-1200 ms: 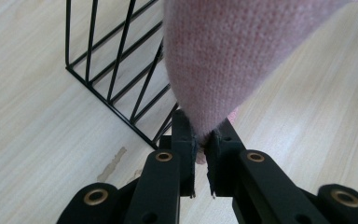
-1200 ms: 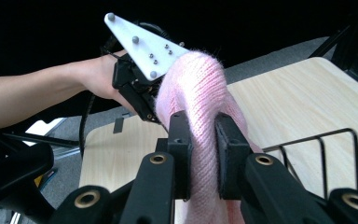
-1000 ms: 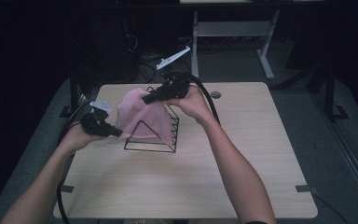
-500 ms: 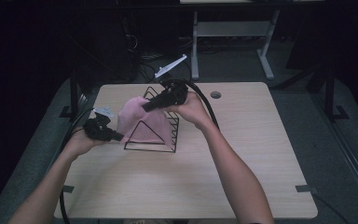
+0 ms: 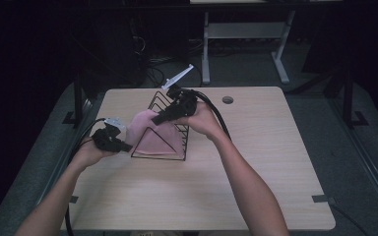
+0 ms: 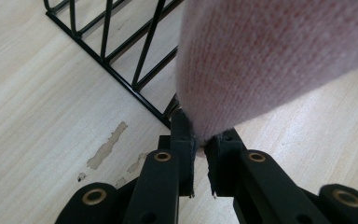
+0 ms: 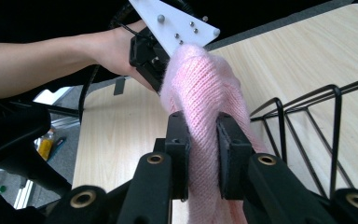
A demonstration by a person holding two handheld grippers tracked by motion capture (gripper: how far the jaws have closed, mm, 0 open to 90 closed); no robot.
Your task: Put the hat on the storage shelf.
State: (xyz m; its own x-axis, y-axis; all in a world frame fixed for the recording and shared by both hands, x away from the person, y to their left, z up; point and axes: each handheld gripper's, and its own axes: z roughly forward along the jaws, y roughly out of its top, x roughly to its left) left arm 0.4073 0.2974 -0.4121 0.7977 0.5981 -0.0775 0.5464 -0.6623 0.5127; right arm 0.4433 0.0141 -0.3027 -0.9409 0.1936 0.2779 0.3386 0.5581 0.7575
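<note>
Pink knit cloth (image 5: 153, 133) draped over the black wire rack (image 5: 170, 129) on the surface (image 5: 256, 167). Left hand-held gripper (image 6: 199, 145) pinches its edge, nearly closed. Right hand-held gripper (image 7: 204, 135) clamps a thick fold, jaws partly apart.

– What's the pink fuzzy knitted cloth (image 7: 205, 98) like?
– Soft wool-like knit, matt, ribbed. The black wire rack (image 5: 170, 125) looks like thin coated metal.
– And the pale wooden desk (image 5: 256, 172)?
– Smooth light wood grain, with scuffed patches at lower left in the left gripper view.
</note>
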